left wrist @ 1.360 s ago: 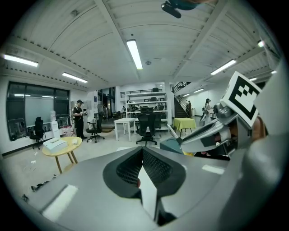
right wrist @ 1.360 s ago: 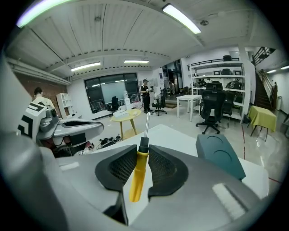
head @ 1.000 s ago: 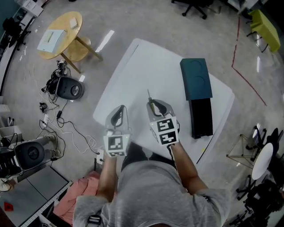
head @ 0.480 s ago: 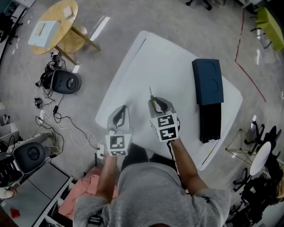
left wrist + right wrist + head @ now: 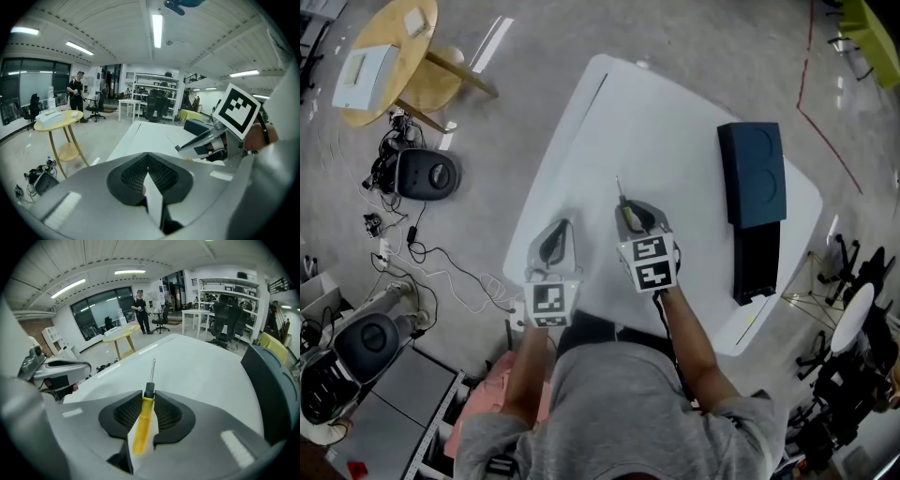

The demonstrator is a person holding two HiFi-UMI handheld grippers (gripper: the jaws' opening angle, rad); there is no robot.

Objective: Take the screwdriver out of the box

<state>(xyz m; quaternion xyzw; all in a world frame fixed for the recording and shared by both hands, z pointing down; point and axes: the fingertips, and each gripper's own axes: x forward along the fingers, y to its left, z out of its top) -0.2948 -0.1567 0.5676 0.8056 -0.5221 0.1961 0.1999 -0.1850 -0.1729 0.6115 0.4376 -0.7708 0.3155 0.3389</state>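
The right hand-held gripper [image 5: 149, 397] is clamped narrowly on the yellow plastic handle of a slim screwdriver [image 5: 143, 423]. Its black collar sits at the pad tips, and its thin metal shaft points forward, away from the person. In the head view the tool pokes out past the jaws over a bare stretch of the white bench [image 5: 666, 122]. It is well apart from the dark teal rectangular box [image 5: 755, 173], which lies near the bench's right edge with its black inner part showing below the teal part. So the screwdriver is already out of the box, and the step in hand looks like carrying it to a spot where it can be put down. Whether the tip touches the bench surface cannot be told from these views. The left hand-held gripper [image 5: 149, 171] hovers just beside the right one with its dark ribbed pads drawn together and nothing between them. It seems to have no part in this step. The next move probably calls for lowering the right hand until the screwdriver lies flat on the open bench. The jaws should then ease apart gently, since the round handle could roll once let go.
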